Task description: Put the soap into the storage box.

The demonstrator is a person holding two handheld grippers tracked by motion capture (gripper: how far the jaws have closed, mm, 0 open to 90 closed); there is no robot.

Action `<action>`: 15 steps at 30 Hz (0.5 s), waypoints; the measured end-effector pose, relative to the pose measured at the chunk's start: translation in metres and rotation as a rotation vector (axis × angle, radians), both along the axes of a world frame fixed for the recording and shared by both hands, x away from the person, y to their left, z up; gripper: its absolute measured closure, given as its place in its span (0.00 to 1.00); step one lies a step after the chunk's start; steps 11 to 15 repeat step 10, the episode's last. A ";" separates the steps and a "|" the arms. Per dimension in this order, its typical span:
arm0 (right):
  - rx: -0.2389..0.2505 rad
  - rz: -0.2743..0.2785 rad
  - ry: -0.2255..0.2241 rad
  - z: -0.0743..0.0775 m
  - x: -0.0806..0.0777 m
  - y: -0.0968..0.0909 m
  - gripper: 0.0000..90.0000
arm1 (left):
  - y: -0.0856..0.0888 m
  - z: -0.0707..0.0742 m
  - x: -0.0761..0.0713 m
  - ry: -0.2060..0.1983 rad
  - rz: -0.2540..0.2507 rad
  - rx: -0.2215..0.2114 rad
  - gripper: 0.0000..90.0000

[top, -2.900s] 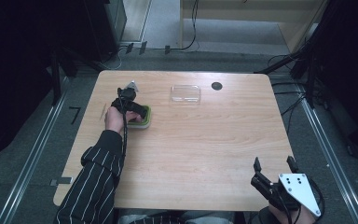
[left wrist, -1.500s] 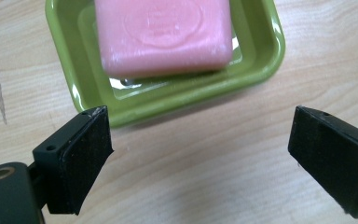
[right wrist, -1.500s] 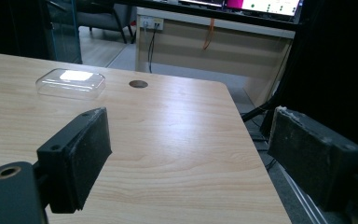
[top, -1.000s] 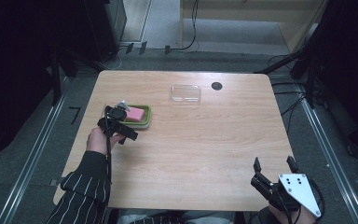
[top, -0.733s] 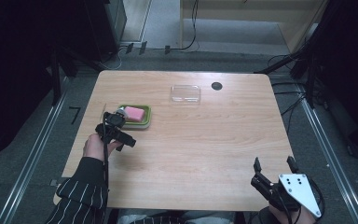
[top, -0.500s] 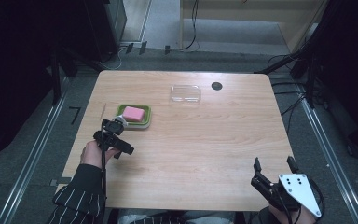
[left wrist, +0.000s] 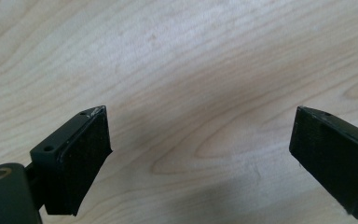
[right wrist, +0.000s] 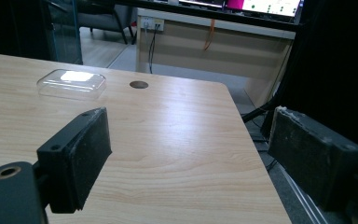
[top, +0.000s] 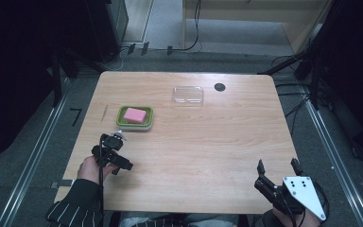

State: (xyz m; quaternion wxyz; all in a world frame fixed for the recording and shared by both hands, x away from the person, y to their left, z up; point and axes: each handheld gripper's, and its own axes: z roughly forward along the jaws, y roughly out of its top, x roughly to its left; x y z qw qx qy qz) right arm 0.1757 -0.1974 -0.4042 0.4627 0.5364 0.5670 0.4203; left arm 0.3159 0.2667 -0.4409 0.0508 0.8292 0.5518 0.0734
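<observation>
high view: the left gripper (top: pixel 115 153) has drawn back from the green tray (top: pixel 121 115) toward the counter's (top: pixel 208 137) near edge, jaws spread and empty. the pink block (top: pixel 135 115) now sits in that tray, so placing looks done. the right gripper (top: pixel 278 173) waits open at the near right corner.

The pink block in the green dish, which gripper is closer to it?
Left. The left gripper sits just in front of the green dish holding the pink block; the right gripper is far off at the table's near right corner.
</observation>
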 end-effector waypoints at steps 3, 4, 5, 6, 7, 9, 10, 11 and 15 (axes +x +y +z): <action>-0.004 0.002 -0.002 0.000 0.000 0.000 0.14 | 0.004 -0.001 -0.007 0.000 0.009 -0.005 0.07; -0.003 0.001 -0.001 0.000 0.000 0.000 0.14 | 0.005 -0.002 -0.009 0.001 0.006 0.000 0.07; -0.001 0.001 0.000 0.000 0.000 0.000 0.14 | 0.006 -0.003 -0.011 0.008 -0.001 0.003 0.06; 0.000 0.000 0.000 0.000 0.000 0.000 0.14 | 0.007 -0.003 -0.013 0.016 -0.005 0.002 0.06; 0.000 0.000 0.000 0.000 0.000 0.000 0.14 | 0.008 -0.004 -0.014 0.016 -0.004 0.002 0.06; -0.001 0.002 -0.001 0.000 0.000 0.000 0.14 | 0.009 -0.005 -0.014 0.016 -0.002 0.004 0.06; 0.000 0.002 -0.001 0.000 0.000 0.000 0.14 | 0.010 -0.006 -0.014 0.019 -0.005 0.010 0.06; 0.000 0.002 -0.001 0.000 0.000 0.000 0.14 | 0.010 -0.006 -0.014 0.019 -0.005 0.010 0.06; 0.000 0.002 -0.001 0.000 0.000 0.000 0.14 | 0.010 -0.006 -0.014 0.019 -0.005 0.010 0.06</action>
